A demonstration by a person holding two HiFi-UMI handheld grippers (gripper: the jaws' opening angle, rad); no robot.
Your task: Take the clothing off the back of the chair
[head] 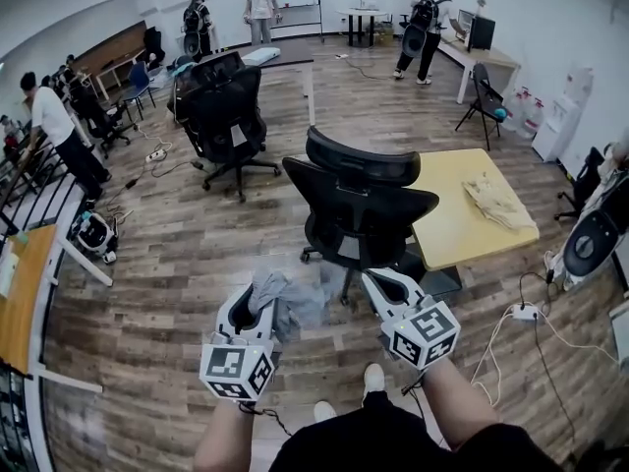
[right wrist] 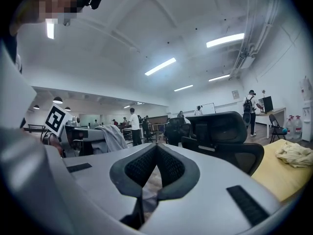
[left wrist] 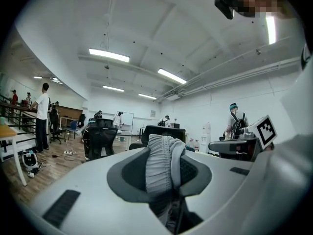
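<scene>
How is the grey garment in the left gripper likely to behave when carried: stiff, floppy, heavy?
Probably floppy: the grey garment droops in folds beside the left gripper. Likely light: one bunched edge pinched in its jaws seems to carry it. Its gathered hem probably resists slipping.

Clothing, look: a light grey garment (head: 295, 301), soft and crumpled, with a ribbed elastic band gathered in tight folds.
Clothing, state: off the chair, pinched in the left claw (head: 261, 308), with the elastic band bunched upright between the two jaws.
Clothing, place: hanging above the wooden floor (head: 197, 264), near the chair but apart from it.
Chair, look: a black office chair (head: 359, 205) with a mesh back and a curved headrest.
Chair, state: upright, with its back and headrest bare.
Chair, place: on the wooden floor, just beside a yellow tabletop (head: 462, 214).
</scene>
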